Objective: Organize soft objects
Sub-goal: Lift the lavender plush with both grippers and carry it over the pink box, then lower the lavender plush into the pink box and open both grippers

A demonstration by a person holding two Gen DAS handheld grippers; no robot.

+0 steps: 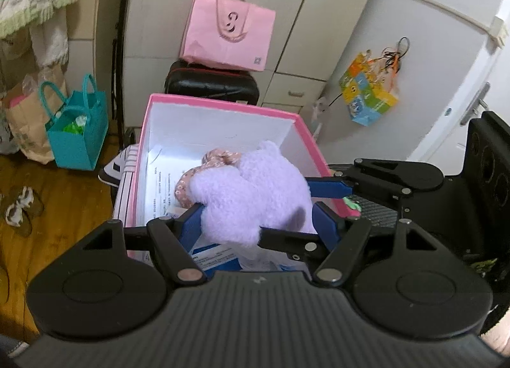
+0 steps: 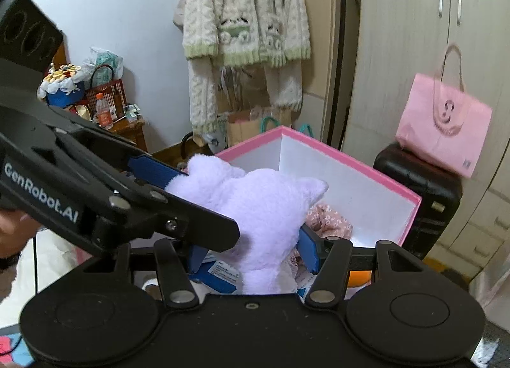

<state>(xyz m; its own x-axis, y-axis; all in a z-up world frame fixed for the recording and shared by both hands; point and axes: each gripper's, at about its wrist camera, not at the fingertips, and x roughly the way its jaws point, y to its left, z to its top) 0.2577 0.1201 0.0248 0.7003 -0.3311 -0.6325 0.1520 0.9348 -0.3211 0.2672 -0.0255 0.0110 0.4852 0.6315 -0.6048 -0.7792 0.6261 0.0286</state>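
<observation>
Papers and a blue-and-white packet (image 1: pixel 216 258) lie nearest you, under both grippers at the near end of the pink box (image 1: pixel 223 103), which sits open-topped with white inner walls. Beside the box on your left is a striped fabric (image 1: pixel 126 176), then wooden floor (image 1: pixel 63 202) with a teal bag (image 1: pixel 78 132) standing on it. Behind the box stands a black case (image 1: pixel 210 84) with a pink tote bag (image 1: pixel 228 33) on top, against pale cupboard doors (image 1: pixel 296 17). In the right wrist view a knitted cream cardigan (image 2: pixel 245 27) hangs on the far wall.

The lilac plush toy (image 1: pixel 251 199) hangs over the near part of the box, above a floral pink cloth (image 2: pixel 328 218) on the box floor. Its long axis runs roughly from the near edge toward the far wall, with fuzzy lobes pointing away from you and one pointed tip aimed at the box's right wall in the right wrist view.

Your left gripper (image 1: pixel 258 224) has its blue pads partly spread and pinching the near part of the toy from both sides. Your right gripper (image 2: pixel 251 250) is likewise partly spread, its pads pressing into the plush; it crosses the left one from the right.
</observation>
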